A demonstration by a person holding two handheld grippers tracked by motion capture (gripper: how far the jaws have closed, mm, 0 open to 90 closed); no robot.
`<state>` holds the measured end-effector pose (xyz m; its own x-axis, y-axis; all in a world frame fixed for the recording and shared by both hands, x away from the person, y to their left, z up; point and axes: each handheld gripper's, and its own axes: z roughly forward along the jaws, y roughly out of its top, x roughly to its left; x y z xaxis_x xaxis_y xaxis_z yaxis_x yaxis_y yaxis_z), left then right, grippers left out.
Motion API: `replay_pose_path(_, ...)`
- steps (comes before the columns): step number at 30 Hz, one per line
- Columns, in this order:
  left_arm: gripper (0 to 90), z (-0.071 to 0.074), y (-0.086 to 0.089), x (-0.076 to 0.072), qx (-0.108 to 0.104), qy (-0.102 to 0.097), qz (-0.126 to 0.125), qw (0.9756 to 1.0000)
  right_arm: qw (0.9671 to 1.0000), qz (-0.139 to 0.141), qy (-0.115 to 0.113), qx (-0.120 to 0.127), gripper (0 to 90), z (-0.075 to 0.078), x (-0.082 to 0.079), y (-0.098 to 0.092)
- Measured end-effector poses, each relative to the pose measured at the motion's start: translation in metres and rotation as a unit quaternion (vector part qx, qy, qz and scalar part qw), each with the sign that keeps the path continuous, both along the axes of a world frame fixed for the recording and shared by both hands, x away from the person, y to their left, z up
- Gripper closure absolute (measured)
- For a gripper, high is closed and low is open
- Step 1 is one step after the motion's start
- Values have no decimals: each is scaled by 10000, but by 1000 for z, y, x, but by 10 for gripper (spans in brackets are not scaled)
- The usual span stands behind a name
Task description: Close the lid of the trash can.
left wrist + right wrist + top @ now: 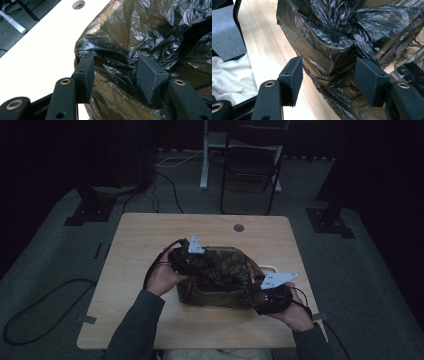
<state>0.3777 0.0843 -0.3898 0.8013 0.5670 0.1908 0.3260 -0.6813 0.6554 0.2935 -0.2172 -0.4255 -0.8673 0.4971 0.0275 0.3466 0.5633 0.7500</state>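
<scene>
The work in hand looks like fitting a black plastic bag (220, 270) over a brown cardboard box (210, 296) that sits near the middle of the table (140, 230), the film already draped down its sides and bunched into its open top. The left gripper (192, 257) is at the box's far left corner; in the left gripper view its jaws stand well apart, one outside the corner and one over the film, with crumpled plastic between them but, as far as can be judged, not pinched. The right gripper (267, 290) is at the near right corner, and the right gripper view shows its jaws wide as well, straddling the bagged corner without pressing on it. To do this step well, each gripper should probably close on the film alone, just below the rim, rather than on the cardboard, and the two should pull outward and down on opposite corners together so the bag seats evenly and the light box does not slide or tip. Thin film tears easily, so a gentle, steady pull seems wise. Counted: one bag, one box, one table, two grippers held by two hands, and one round hole (239, 227) in the table's far edge.
</scene>
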Motion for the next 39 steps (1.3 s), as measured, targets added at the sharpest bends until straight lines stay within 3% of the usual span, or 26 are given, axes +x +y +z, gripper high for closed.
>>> replay_pose_path(22,492,1,28,-7,-348,-107,296,9989,9998,17,-164,65,434,7,0,-4)
replay_pose_path(39,490,-7,40,-15,-350,-102,371,9986,9991,-157,-332,209,435,14,1,-9)
